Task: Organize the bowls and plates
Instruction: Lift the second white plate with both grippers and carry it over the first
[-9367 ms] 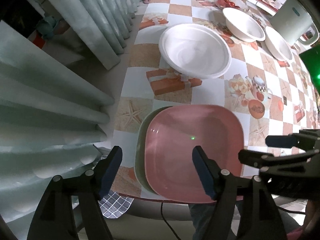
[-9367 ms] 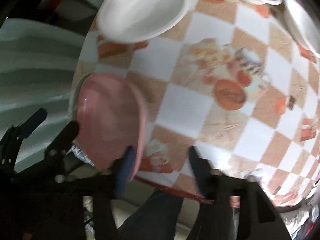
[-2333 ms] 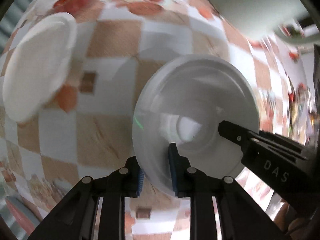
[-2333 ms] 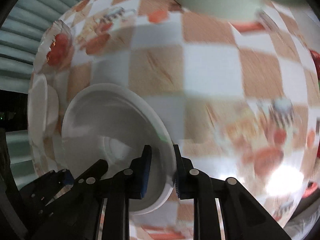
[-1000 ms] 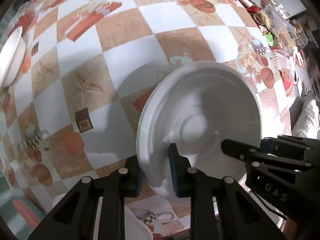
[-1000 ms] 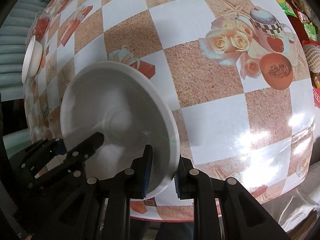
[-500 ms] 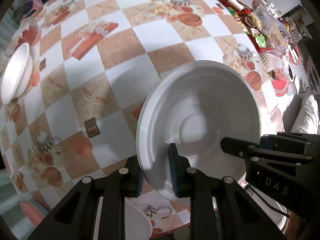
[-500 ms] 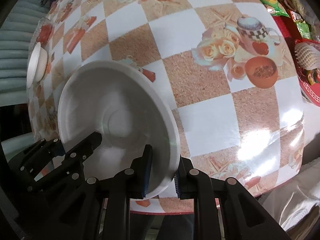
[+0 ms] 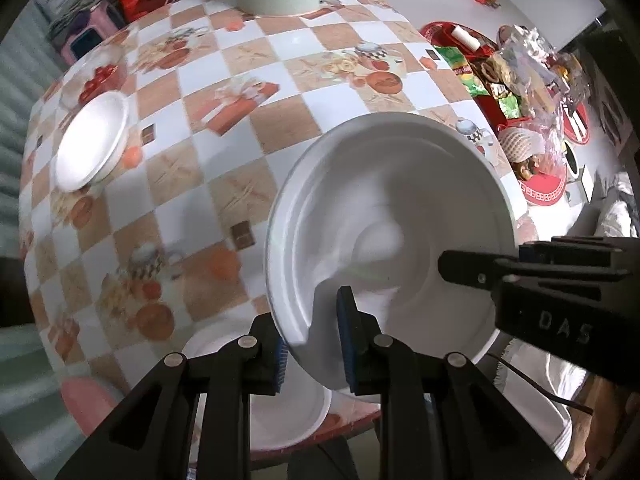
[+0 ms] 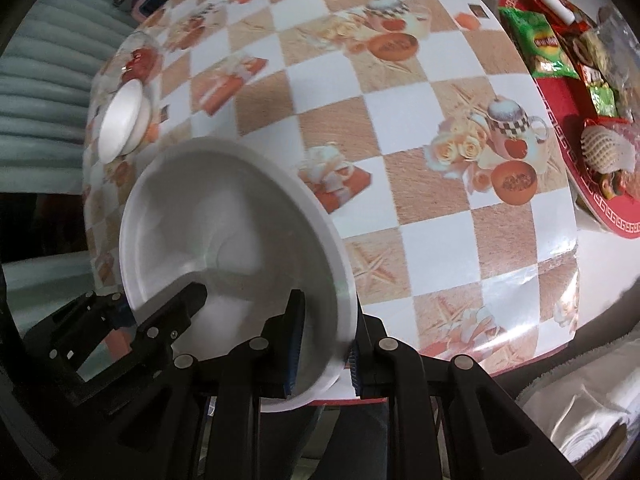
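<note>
White bowl [image 9: 400, 216] held above the table, rim clamped between left gripper [image 9: 312, 336] fingers and right gripper [image 10: 324, 344] fingers

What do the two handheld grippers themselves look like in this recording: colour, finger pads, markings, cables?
Both are matte black, angular, plastic-looking frames with round silver screw heads. The left gripper and right gripper each carry thin blue ribbed pads on the inner finger faces. Seen from the left wrist, the right unit bears pale "DAS" lettering, and a thin black cable trails below it. No sleeves or hands are clearly visible.
</note>
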Demonstrator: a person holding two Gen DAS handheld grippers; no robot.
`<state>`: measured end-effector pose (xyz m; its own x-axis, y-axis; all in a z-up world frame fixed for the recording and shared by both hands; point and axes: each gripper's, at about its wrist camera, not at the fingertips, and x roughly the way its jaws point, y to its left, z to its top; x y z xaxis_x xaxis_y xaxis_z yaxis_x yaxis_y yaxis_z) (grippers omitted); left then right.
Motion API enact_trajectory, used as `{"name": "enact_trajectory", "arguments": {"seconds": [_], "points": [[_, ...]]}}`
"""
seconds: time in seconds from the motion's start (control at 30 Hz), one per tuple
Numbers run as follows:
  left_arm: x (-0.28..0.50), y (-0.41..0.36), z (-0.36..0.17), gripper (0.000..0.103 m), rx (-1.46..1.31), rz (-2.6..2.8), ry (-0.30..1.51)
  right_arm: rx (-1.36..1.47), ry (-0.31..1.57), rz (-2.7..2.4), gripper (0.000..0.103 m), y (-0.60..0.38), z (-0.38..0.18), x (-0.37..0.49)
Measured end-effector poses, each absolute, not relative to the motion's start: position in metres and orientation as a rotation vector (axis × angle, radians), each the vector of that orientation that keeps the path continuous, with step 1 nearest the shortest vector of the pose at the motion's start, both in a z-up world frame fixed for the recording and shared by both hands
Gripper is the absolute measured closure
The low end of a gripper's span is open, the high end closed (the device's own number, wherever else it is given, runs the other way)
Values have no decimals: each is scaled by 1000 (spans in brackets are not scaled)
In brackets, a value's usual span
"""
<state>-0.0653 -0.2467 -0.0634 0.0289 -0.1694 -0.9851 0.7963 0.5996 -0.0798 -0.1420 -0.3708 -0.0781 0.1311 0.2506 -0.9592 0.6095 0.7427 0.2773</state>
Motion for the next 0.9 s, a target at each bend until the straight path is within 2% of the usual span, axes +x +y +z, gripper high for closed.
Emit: {"name": "enact_trajectory", "arguments": {"seconds": [0.43, 0.9], "points": [[-56, -176, -37, 79, 551, -765, 1317, 679, 1446, -215, 81, -296, -54, -115], [-44, -116, -46, 79, 544, -739, 1351, 642, 1519, -139, 81, -229, -66, -108]]}}
